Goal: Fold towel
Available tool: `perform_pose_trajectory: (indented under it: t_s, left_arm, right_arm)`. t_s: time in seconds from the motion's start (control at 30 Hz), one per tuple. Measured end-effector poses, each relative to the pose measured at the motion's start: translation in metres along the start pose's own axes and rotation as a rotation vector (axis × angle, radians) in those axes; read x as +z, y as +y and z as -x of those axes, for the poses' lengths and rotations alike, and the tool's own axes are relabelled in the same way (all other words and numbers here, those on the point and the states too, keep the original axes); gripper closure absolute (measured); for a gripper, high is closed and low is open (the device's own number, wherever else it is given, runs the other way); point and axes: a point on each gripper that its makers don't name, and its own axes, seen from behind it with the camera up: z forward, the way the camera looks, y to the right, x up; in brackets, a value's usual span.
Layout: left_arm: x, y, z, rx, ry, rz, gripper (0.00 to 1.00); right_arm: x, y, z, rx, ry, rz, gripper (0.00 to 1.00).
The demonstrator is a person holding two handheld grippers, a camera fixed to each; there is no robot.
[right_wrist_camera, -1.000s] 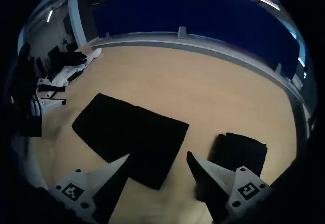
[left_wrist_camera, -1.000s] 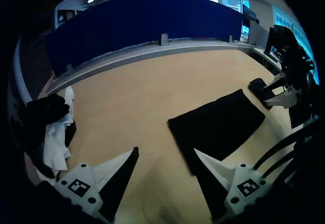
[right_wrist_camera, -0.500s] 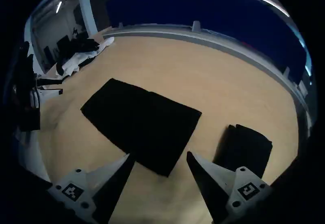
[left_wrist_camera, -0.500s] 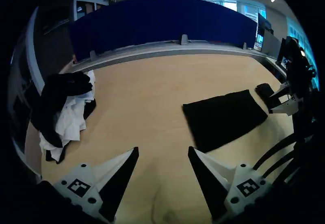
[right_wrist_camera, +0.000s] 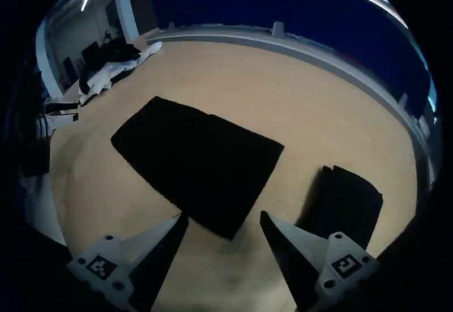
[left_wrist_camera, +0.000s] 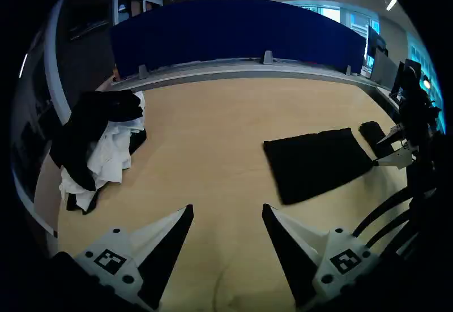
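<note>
A black towel [left_wrist_camera: 320, 162] lies flat on the light wooden table [left_wrist_camera: 215, 125], right of centre in the left gripper view. In the right gripper view the same black towel [right_wrist_camera: 195, 162] spreads just beyond the fingers. My left gripper [left_wrist_camera: 226, 221] is open above bare table, well to the left of the towel. My right gripper [right_wrist_camera: 221, 227] is open, its fingertips near the towel's front corner, nothing between them. The right gripper [left_wrist_camera: 399, 148] also appears far right in the left gripper view, and the left gripper [right_wrist_camera: 59, 114] far left in the right gripper view.
A small folded black cloth [right_wrist_camera: 345, 199] lies right of the towel, also seen as the folded cloth [left_wrist_camera: 375, 133]. A heap of black and white laundry [left_wrist_camera: 99, 142] sits at the table's left end. A blue partition [left_wrist_camera: 238, 34] runs along the far edge.
The left gripper has pulled back and to the left, away from the towel, bringing the laundry heap more into sight. The right gripper has edged a little closer over the towel.
</note>
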Motion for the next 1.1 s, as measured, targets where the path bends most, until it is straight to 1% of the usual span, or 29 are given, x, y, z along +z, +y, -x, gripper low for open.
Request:
perform_pose_trajectory:
  t_s: [0.2,0.43,0.5,0.67,0.73,0.77,0.83,0.93,0.97,1.0,1.03,1.1]
  left_arm:
    - [-0.003,-0.002,-0.002,-0.009,0.005,-0.001,0.1]
    - [-0.004,-0.005,0.0,-0.013,0.003,-0.004,0.1]
    - [-0.004,-0.005,0.001,-0.014,0.003,-0.003,0.1]
    - [-0.005,-0.005,0.0,-0.016,0.003,0.0,0.1]
    - [-0.006,-0.005,0.0,-0.016,0.003,0.0,0.1]
    - [-0.006,-0.006,-0.001,-0.016,0.003,0.001,0.1]
    - [-0.006,-0.006,-0.001,-0.015,0.003,0.0,0.1]
    - [-0.006,-0.006,-0.001,-0.015,0.003,0.001,0.1]
    - [-0.006,-0.006,0.0,-0.016,0.003,0.001,0.1]
    - [-0.006,-0.006,0.0,-0.016,0.003,0.002,0.1]
    - [-0.007,-0.006,0.0,-0.016,0.003,0.002,0.1]
    - [-0.007,-0.007,0.001,-0.017,0.002,0.002,0.1]
  right_arm:
    - [0.005,-0.002,0.013,-0.008,-0.029,-0.01,0.02]
    - [0.011,-0.004,0.023,-0.024,-0.058,-0.021,0.1]
    - [0.012,-0.003,0.024,-0.027,-0.061,-0.017,0.17]
    - [0.015,-0.001,0.029,-0.036,-0.078,-0.009,0.39]
    - [0.015,-0.001,0.031,-0.037,-0.081,-0.015,0.5]
    - [0.015,-0.002,0.031,-0.037,-0.083,-0.018,0.53]
    - [0.015,-0.001,0.03,-0.03,-0.078,-0.02,0.57]
    - [0.014,-0.001,0.027,-0.024,-0.071,-0.019,0.58]
    - [0.013,0.0,0.027,-0.024,-0.068,-0.019,0.63]
    - [0.014,0.0,0.027,-0.025,-0.068,-0.014,0.71]
    - [0.014,0.001,0.028,-0.027,-0.069,-0.008,0.75]
    - [0.014,0.002,0.029,-0.029,-0.07,-0.004,0.77]
